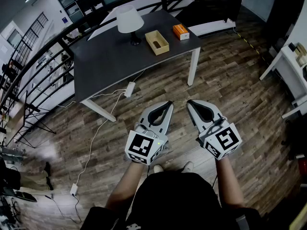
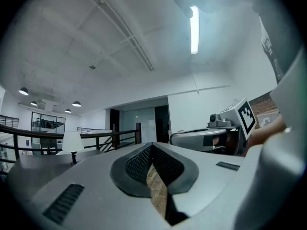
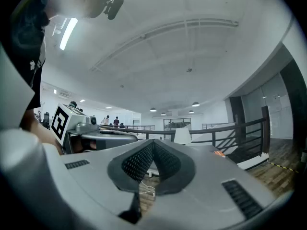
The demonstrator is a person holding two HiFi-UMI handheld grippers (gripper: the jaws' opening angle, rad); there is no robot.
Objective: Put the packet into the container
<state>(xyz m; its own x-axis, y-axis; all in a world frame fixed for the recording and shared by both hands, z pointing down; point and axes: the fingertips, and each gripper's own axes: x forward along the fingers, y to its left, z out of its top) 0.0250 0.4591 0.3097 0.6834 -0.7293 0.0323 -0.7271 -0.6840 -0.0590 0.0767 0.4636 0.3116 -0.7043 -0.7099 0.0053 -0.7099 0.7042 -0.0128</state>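
Note:
An orange packet [image 1: 181, 31] lies near the far right corner of a dark grey table [image 1: 110, 61]. Just left of it sits a shallow tan container [image 1: 157, 41], open on top. Both grippers hang level over the wooden floor, well short of the table. My left gripper [image 1: 169, 103] is shut with nothing in it, and its tips meet in the left gripper view [image 2: 152, 145]. My right gripper [image 1: 190, 102] is also shut and empty [image 3: 153, 143]. The packet [image 3: 219, 153] shows small beyond the right jaws.
A white lamp [image 1: 130, 23] stands on the table behind the container. A power adapter and white cable [image 1: 128, 88] hang off the table's front edge to the floor. A black railing [image 1: 57, 37] runs behind the table. White furniture [image 1: 292, 66] stands at the right.

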